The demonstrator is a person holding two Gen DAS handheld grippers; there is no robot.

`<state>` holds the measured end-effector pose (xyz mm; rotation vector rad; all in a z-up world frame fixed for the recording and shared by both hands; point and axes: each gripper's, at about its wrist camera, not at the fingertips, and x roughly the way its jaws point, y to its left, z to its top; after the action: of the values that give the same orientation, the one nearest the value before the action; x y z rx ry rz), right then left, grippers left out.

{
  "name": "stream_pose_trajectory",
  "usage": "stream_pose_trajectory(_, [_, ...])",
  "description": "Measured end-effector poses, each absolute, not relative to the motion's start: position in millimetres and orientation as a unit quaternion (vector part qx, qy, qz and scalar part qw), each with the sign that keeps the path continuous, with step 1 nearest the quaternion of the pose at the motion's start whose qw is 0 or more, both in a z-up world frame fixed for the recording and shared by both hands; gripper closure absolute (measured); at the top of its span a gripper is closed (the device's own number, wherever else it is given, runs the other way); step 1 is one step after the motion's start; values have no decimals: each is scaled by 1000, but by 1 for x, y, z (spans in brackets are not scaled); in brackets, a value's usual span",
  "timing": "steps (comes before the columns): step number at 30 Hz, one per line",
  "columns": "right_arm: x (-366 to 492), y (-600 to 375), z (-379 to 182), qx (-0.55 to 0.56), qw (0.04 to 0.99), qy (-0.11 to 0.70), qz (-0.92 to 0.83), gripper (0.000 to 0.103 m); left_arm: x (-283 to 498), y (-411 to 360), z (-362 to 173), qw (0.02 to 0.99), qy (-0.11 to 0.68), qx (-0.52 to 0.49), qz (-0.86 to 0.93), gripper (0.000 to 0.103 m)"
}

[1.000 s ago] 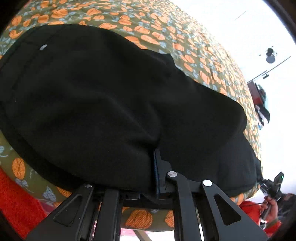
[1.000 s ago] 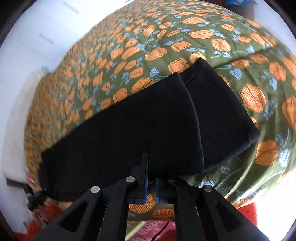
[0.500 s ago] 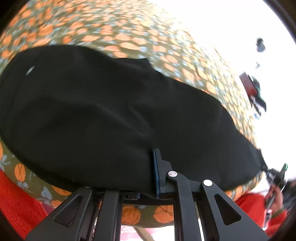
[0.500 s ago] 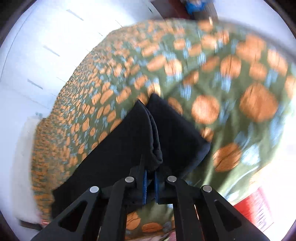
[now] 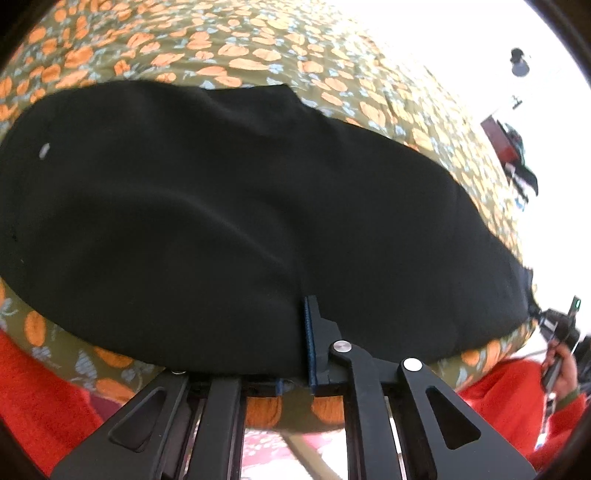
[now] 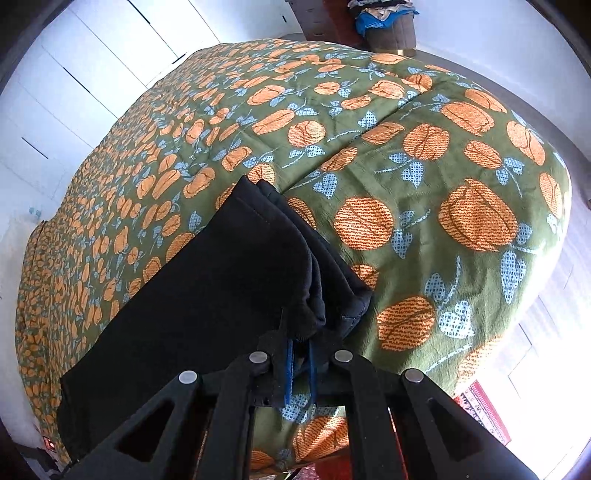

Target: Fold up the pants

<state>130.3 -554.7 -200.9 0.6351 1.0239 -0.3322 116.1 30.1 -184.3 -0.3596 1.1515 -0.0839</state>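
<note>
Black pants lie lengthwise on a bed with a green pumpkin-print cover. My left gripper is at the near edge of the wide waist end; one finger shows, the other is under the cloth, so it is shut on the pants. In the right wrist view the leg end of the pants is bunched and lifted off the cover. My right gripper is shut on the leg hems.
A person in a red sleeve stands at the near side. White wardrobe doors line the far side of the bed. A basket of clothes stands beyond the bed's far corner.
My right gripper has lifted the leg end off the cover, and the hems have bunched up. The left gripper keeps its hold at the waist edge and has shifted only slightly.
</note>
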Motion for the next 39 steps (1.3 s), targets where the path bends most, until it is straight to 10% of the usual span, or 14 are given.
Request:
stream_pose_trajectory(10, [131,-553,-202,293,809,486,-155,95,127,17,-202,813,568,-128,-22,91])
stream_pose_trajectory(14, [124,-567,-202,354,800,469,-123,77,124,23,-188,806,581,-114,-1,51])
stream_pose_trajectory(19, [104,-587,-173,360,819,429,-124,57,102,44,-160,800,591,-105,16,50])
stream_pose_trajectory(33, [171,-543,-187,221,834,505,-36,59,131,-20,-142,856,516,-3,-39,32])
stream_pose_trajectory(36, [168,-573,-199,266,817,506,-73,79,132,-31,-157,840,540,-15,-53,38])
stream_pose_trajectory(39, [146,-585,-170,282,834,466,-92,65,118,-33,-155,847,528,-7,-62,37])
